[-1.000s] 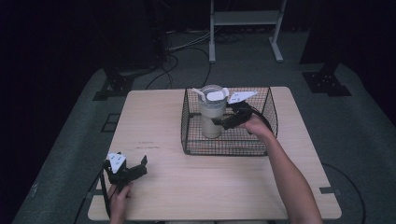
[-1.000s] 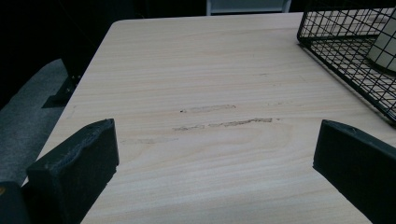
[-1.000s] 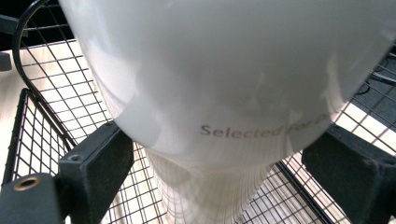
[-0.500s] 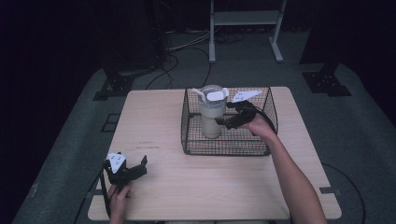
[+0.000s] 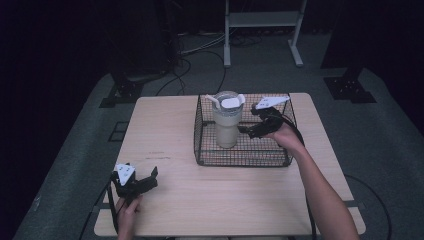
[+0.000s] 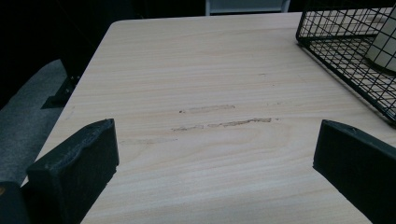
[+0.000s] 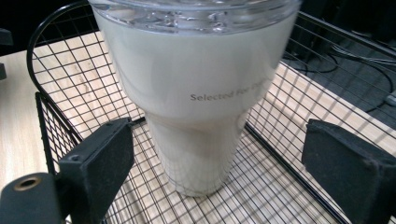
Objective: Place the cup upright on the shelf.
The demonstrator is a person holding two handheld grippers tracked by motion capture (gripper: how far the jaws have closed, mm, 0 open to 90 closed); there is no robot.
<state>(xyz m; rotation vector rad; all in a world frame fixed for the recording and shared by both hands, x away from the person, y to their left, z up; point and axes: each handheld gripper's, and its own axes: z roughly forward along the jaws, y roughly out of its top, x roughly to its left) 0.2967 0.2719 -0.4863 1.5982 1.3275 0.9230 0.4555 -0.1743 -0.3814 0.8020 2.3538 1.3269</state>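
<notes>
I am working in what looks like a recording studio or lab. Beyond my grippers, dark curtains are closing off the room, cables (image 5: 200, 47) are trailing over grey carpet (image 5: 80, 145), black stand feet (image 5: 125, 92) and a white frame (image 5: 262, 30) are standing past the lone wooden table (image 5: 165, 125).

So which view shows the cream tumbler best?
The right gripper view: the tumbler stands close up between open jaws, lettering readable. The high view shows it small but whole, upright in the wire basket. The left gripper view catches just an edge.
</notes>
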